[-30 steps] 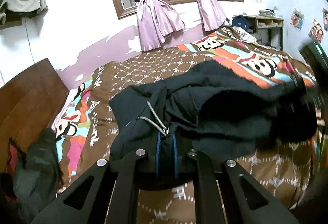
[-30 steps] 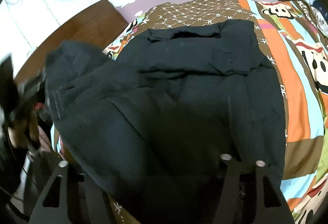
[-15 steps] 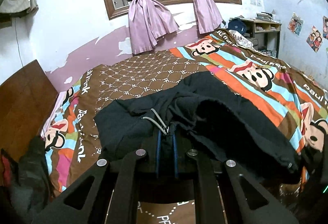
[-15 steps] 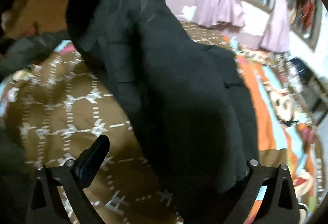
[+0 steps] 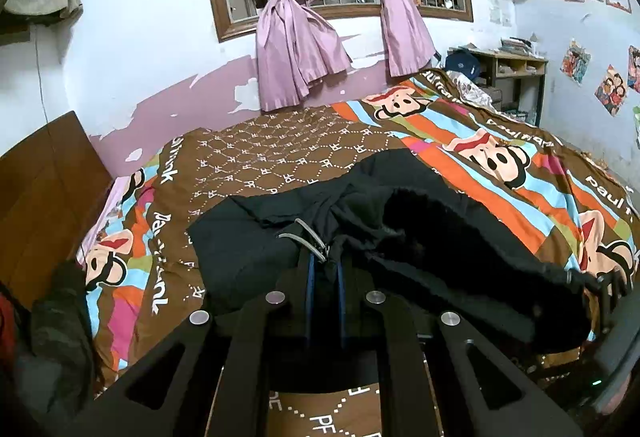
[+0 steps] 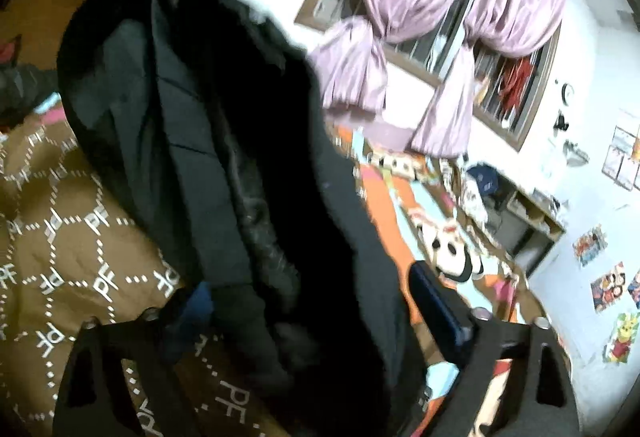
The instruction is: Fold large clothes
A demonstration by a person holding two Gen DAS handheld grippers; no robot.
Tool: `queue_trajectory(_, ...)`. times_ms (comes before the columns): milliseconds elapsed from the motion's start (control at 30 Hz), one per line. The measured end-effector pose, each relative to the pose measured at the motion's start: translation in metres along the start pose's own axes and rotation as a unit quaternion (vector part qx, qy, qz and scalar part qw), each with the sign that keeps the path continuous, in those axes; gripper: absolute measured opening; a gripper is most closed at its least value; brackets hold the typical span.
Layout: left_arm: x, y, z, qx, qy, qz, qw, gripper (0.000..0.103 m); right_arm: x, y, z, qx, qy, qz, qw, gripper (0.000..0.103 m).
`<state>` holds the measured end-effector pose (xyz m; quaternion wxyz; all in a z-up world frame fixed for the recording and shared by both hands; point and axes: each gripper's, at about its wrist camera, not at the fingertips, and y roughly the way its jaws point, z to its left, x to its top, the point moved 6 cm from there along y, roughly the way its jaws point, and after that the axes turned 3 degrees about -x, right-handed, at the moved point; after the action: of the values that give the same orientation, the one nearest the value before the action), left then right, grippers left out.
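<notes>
A large black jacket (image 5: 248, 257) lies bunched on the patterned bed cover (image 5: 280, 149). My left gripper (image 5: 324, 269) is shut on its edge beside the grey drawstring (image 5: 304, 237). The jacket's far end stretches right to my right gripper (image 5: 606, 289) at the picture's edge. In the blurred right wrist view, a thick fold of the jacket (image 6: 192, 141) hangs between the wide-set fingers of my right gripper (image 6: 308, 289). Its jaws are closing, and the blue right pad (image 6: 436, 305) still stands off the cloth.
A wooden headboard (image 5: 40, 197) and a heap of dark clothes (image 5: 60, 317) sit at the bed's left. Pink curtains (image 5: 296, 37) hang on the far wall. A shelf unit (image 5: 512, 69) stands past the bed's far right corner.
My right gripper has swung and rolled from over the spread jacket to low beside it, its jaws widening then narrowing around the cloth. The left gripper rose a little, still gripping the edge.
</notes>
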<state>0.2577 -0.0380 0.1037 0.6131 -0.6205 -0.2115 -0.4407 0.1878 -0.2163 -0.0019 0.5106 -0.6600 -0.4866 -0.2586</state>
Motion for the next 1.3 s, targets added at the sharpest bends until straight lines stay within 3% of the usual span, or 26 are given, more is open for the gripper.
queue_trajectory(33,-0.002,-0.006,0.002,0.0,-0.004,-0.004,1.0,0.008,0.003,-0.005,-0.003,0.009,0.005,-0.008,1.0,0.066)
queue_trajectory(300,-0.03,-0.042,0.006,-0.008,-0.031,-0.016,0.9994,0.007,0.02,-0.007,-0.019,0.068,0.031,0.007,0.997,0.019)
queue_trajectory(367,-0.036,-0.049,0.005,-0.006,-0.031,-0.017,0.9994,0.007,0.023,-0.012,-0.018,0.081,0.027,0.005,0.996,0.012)
queue_trajectory(567,-0.043,-0.073,0.011,-0.005,-0.044,-0.032,0.9985,0.007,0.054,-0.046,-0.029,0.099,0.044,-0.05,0.993,0.009)
queue_trajectory(900,-0.051,-0.163,0.022,-0.001,-0.053,-0.103,0.9933,0.007,0.102,-0.132,-0.049,0.119,0.046,-0.156,0.979,0.006)
queue_trajectory(1100,-0.049,-0.207,0.019,-0.024,-0.048,-0.103,0.9932,0.007,0.109,-0.153,-0.052,0.136,0.031,-0.163,0.977,0.006)
queue_trajectory(1300,-0.064,-0.196,0.013,-0.033,-0.043,-0.078,0.9955,0.007,0.106,-0.123,-0.038,0.148,-0.001,-0.144,0.978,0.006)
